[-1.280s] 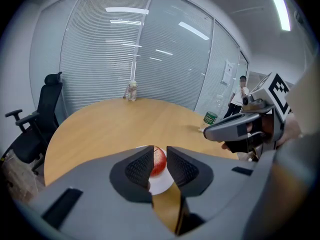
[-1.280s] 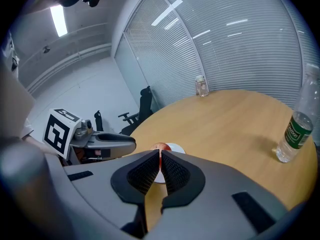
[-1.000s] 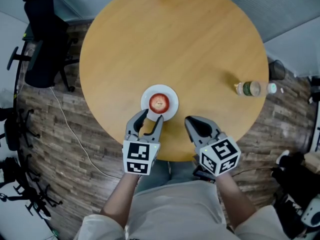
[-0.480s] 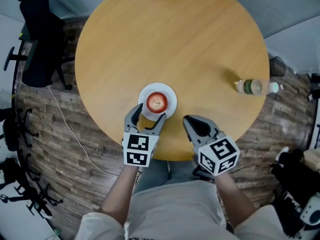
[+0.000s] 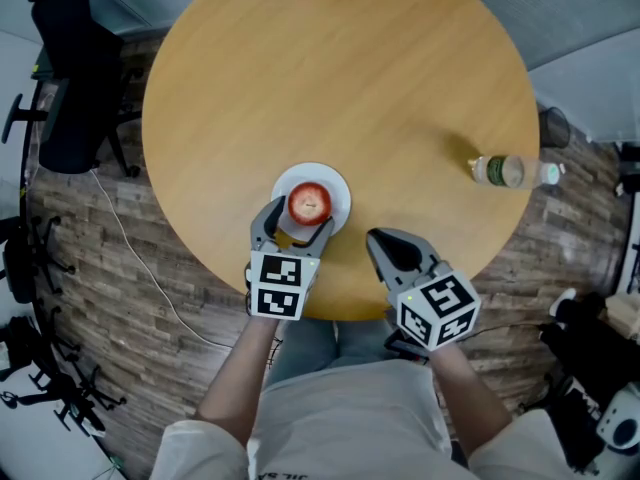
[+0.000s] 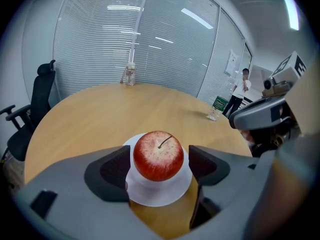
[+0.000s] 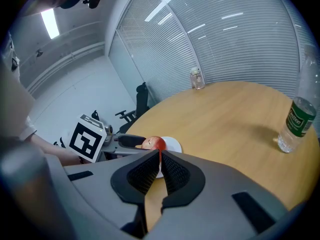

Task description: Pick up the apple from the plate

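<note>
1. No word, brand name or number can be read with certainty in any view.
2. A green label with white print is carried by the clear plastic bottle (image 7: 298,111) standing on the round wooden table (image 5: 340,88). The print is too small and blurred to be read.
3. Black-and-white square code patterns, without letters or digits, are shown on one white cube (image 5: 277,286) and on a second white cube (image 5: 440,308).
4. A white sheet (image 6: 232,63) is seen on the blind-covered glass wall (image 6: 165,49). Its content cannot be made out.
</note>
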`<action>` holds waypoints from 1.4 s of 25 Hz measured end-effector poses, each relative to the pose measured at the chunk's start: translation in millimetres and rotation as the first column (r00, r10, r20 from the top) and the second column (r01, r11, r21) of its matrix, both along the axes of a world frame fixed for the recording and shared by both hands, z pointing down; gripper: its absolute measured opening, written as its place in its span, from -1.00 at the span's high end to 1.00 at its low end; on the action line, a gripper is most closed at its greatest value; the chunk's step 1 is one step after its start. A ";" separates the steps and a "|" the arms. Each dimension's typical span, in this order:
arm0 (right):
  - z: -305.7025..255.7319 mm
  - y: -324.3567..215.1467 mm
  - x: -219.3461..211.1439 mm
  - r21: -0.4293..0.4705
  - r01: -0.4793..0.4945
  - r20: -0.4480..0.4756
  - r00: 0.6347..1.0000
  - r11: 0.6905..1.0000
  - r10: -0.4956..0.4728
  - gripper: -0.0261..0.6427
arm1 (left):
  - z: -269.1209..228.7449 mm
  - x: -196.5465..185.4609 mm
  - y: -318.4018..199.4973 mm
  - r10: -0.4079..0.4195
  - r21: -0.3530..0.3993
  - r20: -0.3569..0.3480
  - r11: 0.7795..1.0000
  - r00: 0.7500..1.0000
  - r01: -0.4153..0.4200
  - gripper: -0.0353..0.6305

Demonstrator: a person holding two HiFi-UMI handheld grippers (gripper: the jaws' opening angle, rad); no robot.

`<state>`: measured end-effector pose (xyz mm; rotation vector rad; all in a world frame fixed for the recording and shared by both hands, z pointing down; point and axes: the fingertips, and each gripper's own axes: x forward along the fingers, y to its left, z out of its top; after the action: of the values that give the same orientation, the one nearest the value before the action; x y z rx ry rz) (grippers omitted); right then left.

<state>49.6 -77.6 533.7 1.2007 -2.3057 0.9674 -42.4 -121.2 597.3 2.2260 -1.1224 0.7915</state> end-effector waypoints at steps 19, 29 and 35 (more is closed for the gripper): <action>4.1 -0.5 4.5 -0.019 -0.005 -0.002 1.000 1.000 0.005 0.82 | 14.4 7.4 -10.3 0.000 -0.024 0.008 1.000 1.000 0.000 -0.23; 3.9 1.4 6.7 -0.018 -0.008 -0.002 1.000 1.000 0.008 0.82 | 14.7 8.0 -10.2 -0.010 -0.019 0.024 1.000 1.000 0.011 -0.23; 1.8 1.0 7.5 -0.013 -0.006 -0.002 1.000 1.000 0.006 0.82 | 11.1 4.7 -10.1 -0.014 -0.009 0.028 1.000 0.999 0.014 -0.23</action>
<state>57.1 -76.5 535.5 1.2038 -2.2914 0.9815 -37.7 -131.3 608.4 2.2033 -1.1440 0.8234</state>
